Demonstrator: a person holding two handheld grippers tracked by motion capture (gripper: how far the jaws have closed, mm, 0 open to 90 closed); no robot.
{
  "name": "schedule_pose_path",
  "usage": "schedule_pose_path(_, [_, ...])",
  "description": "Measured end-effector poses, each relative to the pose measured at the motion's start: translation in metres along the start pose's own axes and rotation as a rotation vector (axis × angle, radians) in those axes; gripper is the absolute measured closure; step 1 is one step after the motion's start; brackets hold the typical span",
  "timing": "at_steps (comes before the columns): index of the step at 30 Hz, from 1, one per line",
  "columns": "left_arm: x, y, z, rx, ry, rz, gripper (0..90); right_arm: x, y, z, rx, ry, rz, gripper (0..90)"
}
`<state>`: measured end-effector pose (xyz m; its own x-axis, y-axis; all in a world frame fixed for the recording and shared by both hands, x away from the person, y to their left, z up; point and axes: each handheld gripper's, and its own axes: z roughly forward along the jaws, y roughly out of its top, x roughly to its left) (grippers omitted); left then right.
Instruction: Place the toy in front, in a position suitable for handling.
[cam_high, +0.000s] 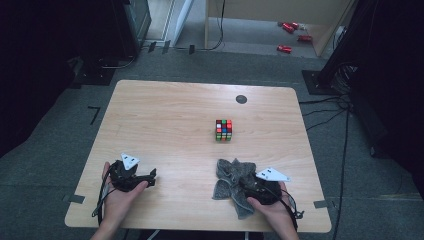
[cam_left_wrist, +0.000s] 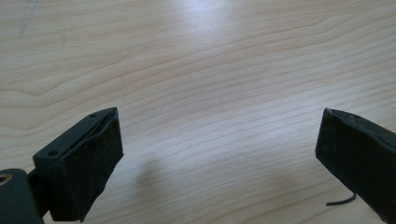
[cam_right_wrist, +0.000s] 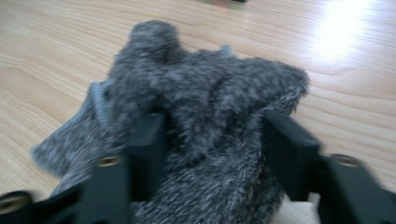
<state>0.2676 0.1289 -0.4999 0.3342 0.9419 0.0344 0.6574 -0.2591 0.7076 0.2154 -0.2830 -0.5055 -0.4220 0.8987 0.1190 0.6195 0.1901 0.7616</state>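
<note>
A crumpled grey fuzzy cloth (cam_high: 232, 184) lies near the front right edge of the pale wooden desk (cam_high: 170, 115), bunched into a rough heap. The right gripper (cam_right_wrist: 215, 144) has its 2 black fingers (cam_right_wrist: 289, 154) pressed into either side of a fold of the cloth, gripping it. The left gripper (cam_left_wrist: 219, 154) sits at the front left of the desk, well apart from the cloth, its 2 fingers (cam_left_wrist: 88, 158) spread wide with only bare wood between them. A multicoloured puzzle cube (cam_high: 223, 130) stands farther back near the middle of the desk, beyond the cloth and apart from it.
</note>
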Motion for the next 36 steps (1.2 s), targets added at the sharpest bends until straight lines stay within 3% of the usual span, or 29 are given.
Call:
schedule_pose_path(1, [-0.006, 0.003, -0.001, -0.004, -0.015, 0.013, 1.5, 0.004, 0.003, 0.003, 0.002, 0.01, -0.026, 68.7])
schedule_pose_path(2, [-0.006, 0.003, -0.001, -0.004, -0.015, 0.013, 1.5, 0.004, 0.003, 0.003, 0.002, 0.01, -0.026, 68.7])
schedule_pose_path(3, [-0.011, 0.005, -0.003, -0.008, -0.022, 0.03, 1.5, 0.009, 0.007, 0.005, 0.001, 0.015, -0.032, 77.7])
schedule_pose_path(4, [-0.011, 0.005, -0.003, -0.008, -0.022, 0.03, 1.5, 0.011, 0.009, 0.005, -0.004, 0.015, -0.04, 80.5])
schedule_pose_path(12, [-0.025, 0.018, -0.01, -0.032, -0.087, 0.075, 1.5, 0.038, 0.031, 0.019, -0.047, 0.074, -0.079, 85.4])
schedule_pose_path(15, [-0.031, 0.023, -0.011, -0.052, -0.119, 0.087, 1.5, 0.062, 0.047, 0.034, -0.072, 0.124, -0.101, 85.4])
schedule_pose_path(21, [-0.037, 0.014, -0.008, -0.05, -0.152, 0.1, 1.5, 0.087, 0.059, 0.054, -0.094, 0.164, -0.138, 85.1])
schedule_pose_path(22, [-0.038, 0.013, -0.008, -0.045, -0.151, 0.11, 1.5, 0.091, 0.06, 0.06, -0.09, 0.171, -0.143, 84.6])
schedule_pose_path(24, [-0.037, 0.01, -0.008, -0.043, -0.153, 0.108, 1.5, 0.096, 0.062, 0.07, -0.079, 0.195, -0.135, 73.5])
schedule_pose_path(26, [-0.037, 0.01, -0.007, -0.044, -0.154, 0.104, 1.5, 0.095, 0.064, 0.073, -0.066, 0.255, -0.119, 60.0])
schedule_pose_path(27, [-0.037, 0.009, -0.007, -0.041, -0.155, 0.106, 1.5, 0.095, 0.064, 0.073, -0.066, 0.255, -0.119, 60.0])
schedule_pose_path(29, [-0.037, 0.008, -0.006, -0.035, -0.149, 0.113, 1.5, 0.092, 0.065, 0.069, -0.082, 0.245, -0.102, 51.8])
schedule_pose_path(33, [-0.038, 0.007, -0.002, -0.016, -0.134, 0.112, 1.5, 0.074, 0.075, 0.056, -0.124, 0.229, -0.049, 46.5])
schedule_pose_path(36, [-0.037, 0.006, -0.003, -0.018, -0.129, 0.118, 1.5, 0.063, 0.084, 0.052, -0.139, 0.175, -0.022, 43.2])
